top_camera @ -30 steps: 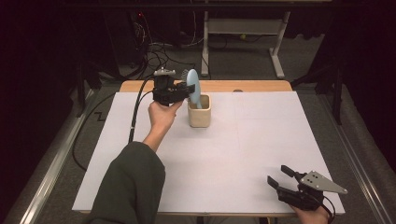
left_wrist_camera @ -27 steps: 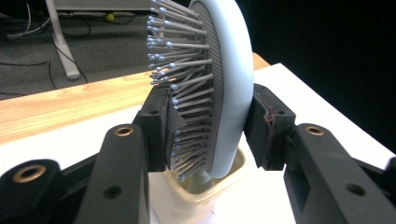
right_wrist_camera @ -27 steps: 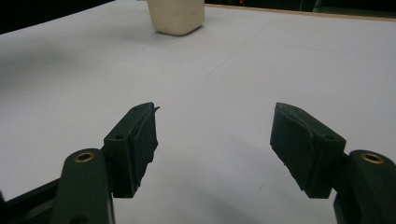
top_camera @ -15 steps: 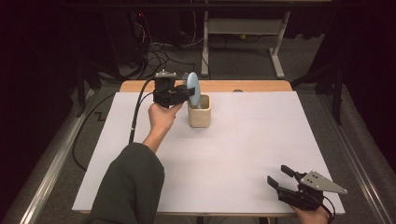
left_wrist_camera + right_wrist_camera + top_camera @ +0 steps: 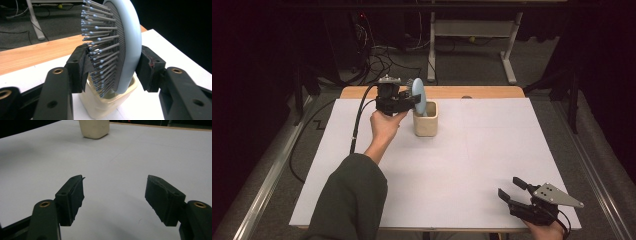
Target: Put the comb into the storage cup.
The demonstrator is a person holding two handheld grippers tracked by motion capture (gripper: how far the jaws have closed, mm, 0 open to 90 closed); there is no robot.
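One second has barely moved the pale blue hairbrush (image 5: 418, 95): it stands head-up in the cream cup (image 5: 425, 124), upper centre of frame, left gripper (image 5: 112, 67) clamped on it. Release looks near. Right gripper (image 5: 115, 197), lower right, idles, jaws apart.

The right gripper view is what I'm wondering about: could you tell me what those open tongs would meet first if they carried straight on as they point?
Probably the cream square cup, beyond bare white table cover; depth is uncertain.
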